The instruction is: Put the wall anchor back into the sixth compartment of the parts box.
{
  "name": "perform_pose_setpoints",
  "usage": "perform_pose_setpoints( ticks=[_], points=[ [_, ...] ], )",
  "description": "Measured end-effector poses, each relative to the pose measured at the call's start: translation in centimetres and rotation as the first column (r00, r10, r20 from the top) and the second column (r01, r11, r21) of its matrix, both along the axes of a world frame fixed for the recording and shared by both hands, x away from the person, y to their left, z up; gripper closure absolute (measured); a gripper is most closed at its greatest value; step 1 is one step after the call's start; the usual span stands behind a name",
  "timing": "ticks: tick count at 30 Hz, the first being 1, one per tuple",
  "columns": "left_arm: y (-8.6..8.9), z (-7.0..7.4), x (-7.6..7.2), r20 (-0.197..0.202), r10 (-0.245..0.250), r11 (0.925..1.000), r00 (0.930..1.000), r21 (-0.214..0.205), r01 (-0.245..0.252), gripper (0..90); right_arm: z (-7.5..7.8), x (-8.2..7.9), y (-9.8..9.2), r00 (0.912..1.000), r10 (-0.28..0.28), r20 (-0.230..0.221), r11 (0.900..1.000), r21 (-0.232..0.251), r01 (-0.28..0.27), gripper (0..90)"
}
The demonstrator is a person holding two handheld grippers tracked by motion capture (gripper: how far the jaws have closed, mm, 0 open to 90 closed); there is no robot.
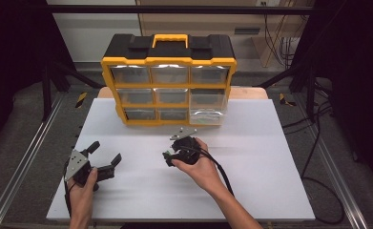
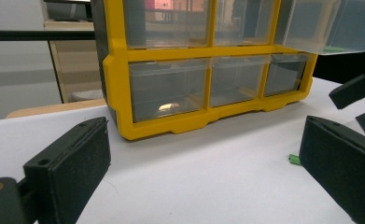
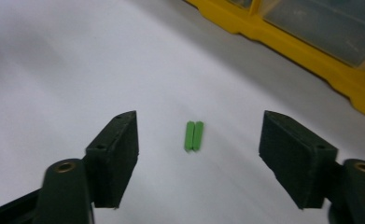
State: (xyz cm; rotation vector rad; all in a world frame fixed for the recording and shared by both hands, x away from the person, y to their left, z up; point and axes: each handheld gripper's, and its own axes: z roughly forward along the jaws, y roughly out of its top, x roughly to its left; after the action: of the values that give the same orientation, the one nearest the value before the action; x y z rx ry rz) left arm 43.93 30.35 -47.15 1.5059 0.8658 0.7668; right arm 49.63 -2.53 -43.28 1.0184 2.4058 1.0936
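Right tongs [image 3: 199, 156] poised to pick up the green part [image 3: 193, 136]
Jaws half open, straddling it untouched; lower squarely to the bench [image 3: 54, 70], then close. Left tongs [image 1: 102, 160] wide open, empty.

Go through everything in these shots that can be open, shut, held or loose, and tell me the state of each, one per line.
Small green plastic piece: lying flat on the white table, loose, between the right claw's jaws, untouched.
Right claw: open, straddling the green piece.
Left claw: open, holding nothing.
Yellow and black plastic drawer organiser: upright on the table.
Clear plastic drawer at the organiser's lower right: pulled out.
Other clear drawers: pushed in.
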Motion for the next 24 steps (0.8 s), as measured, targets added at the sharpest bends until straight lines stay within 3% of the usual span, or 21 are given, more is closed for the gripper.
perform_pose_setpoints(
  ticks=[5,10,17,21,24],
  points=[
    [-0.1,0.0,0.2,0.001,-0.001,1.0000,1.0000,0.007,0.001,1.7,-1.3,0.7,-0.8,0.9993,-0.020,-0.031,0.9997,-0.015,0.019,36.7],
    [-0.2,0.0,0.1,-0.002,-0.003,0.9999,1.0000,0.015,0.003,1.7,-1.5,1.2,-1.0,0.9992,-0.027,-0.031,0.9995,-0.014,0.027,44.7],
    [-0.3,-0.1,0.4,-0.008,-0.010,0.9998,0.9999,0.016,0.010,1.8,-2.8,2.3,-0.7,0.9974,-0.036,-0.063,0.9992,0.015,0.037,59.9],
    [-0.4,-0.1,0.3,-0.006,-0.016,0.9997,0.9999,0.018,0.016,1.8,-3.7,2.8,-0.2,0.9942,-0.040,-0.099,0.9974,0.056,0.046,68.5],
    [-0.5,-0.2,0.5,-0.011,-0.018,0.9996,0.9998,0.023,0.019,1.9,-4.2,2.9,0.3,0.9945,-0.039,-0.097,0.9984,0.038,0.043,71.5]
  ],
)
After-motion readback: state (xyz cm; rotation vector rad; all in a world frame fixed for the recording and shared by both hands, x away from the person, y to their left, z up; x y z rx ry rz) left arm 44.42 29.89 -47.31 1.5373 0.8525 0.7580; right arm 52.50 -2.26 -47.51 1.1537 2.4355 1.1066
